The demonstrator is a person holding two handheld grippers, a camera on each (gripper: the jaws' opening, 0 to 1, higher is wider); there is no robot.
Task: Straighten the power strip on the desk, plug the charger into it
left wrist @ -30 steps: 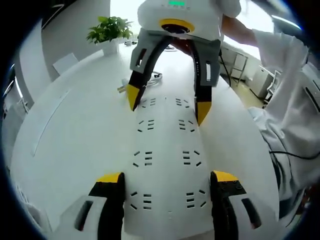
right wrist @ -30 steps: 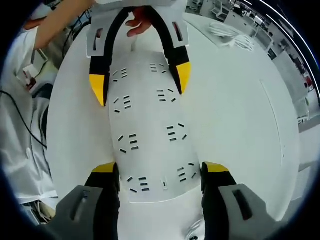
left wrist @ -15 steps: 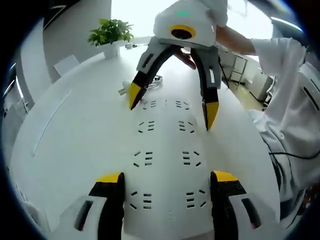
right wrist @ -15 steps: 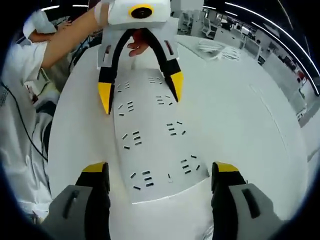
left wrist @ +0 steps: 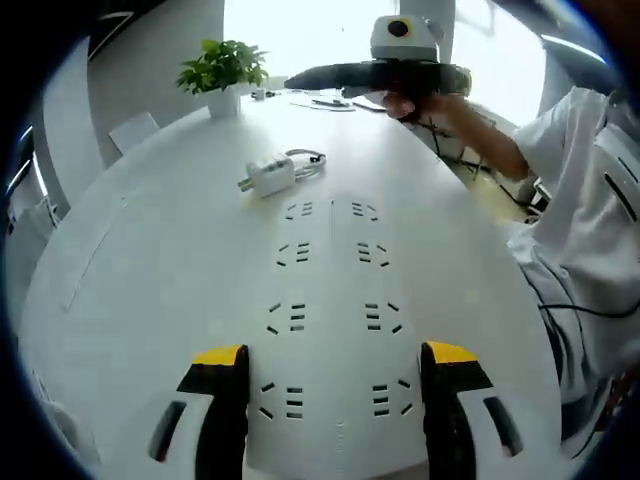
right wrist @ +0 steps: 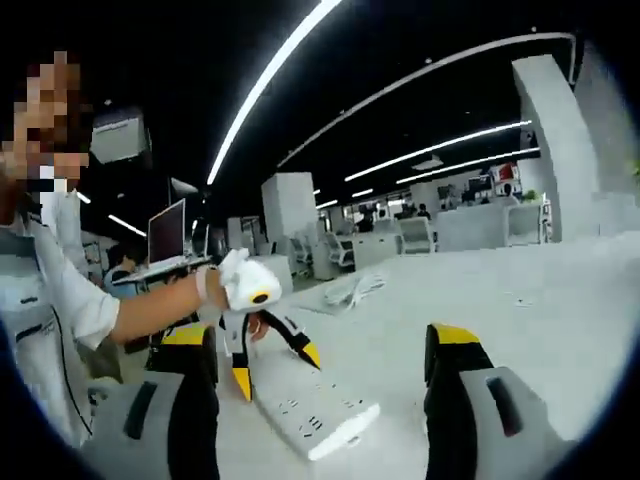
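Observation:
A wide white power strip (left wrist: 332,300) lies flat on the white desk (left wrist: 150,260), running away from me in the left gripper view. My left gripper (left wrist: 335,375) stands open, one jaw on each side of the strip's near end, and it is the same gripper (right wrist: 275,370) that straddles the strip (right wrist: 312,418) in the right gripper view. A white charger (left wrist: 268,176) with its coiled cable lies just beyond the strip's far end, to the left. My right gripper (left wrist: 300,78) is held high above the far desk, side on; its own jaws (right wrist: 320,345) are open with nothing between them.
A potted plant (left wrist: 222,65) stands at the desk's far left. A person in white stands along the right edge of the desk (left wrist: 590,230). A white cable bundle (right wrist: 350,290) lies on the desk behind the strip. Office desks and chairs fill the background.
My right gripper has lifted off the strip's far end and risen, so its view has swung up to the room. The left gripper and strip have stayed put.

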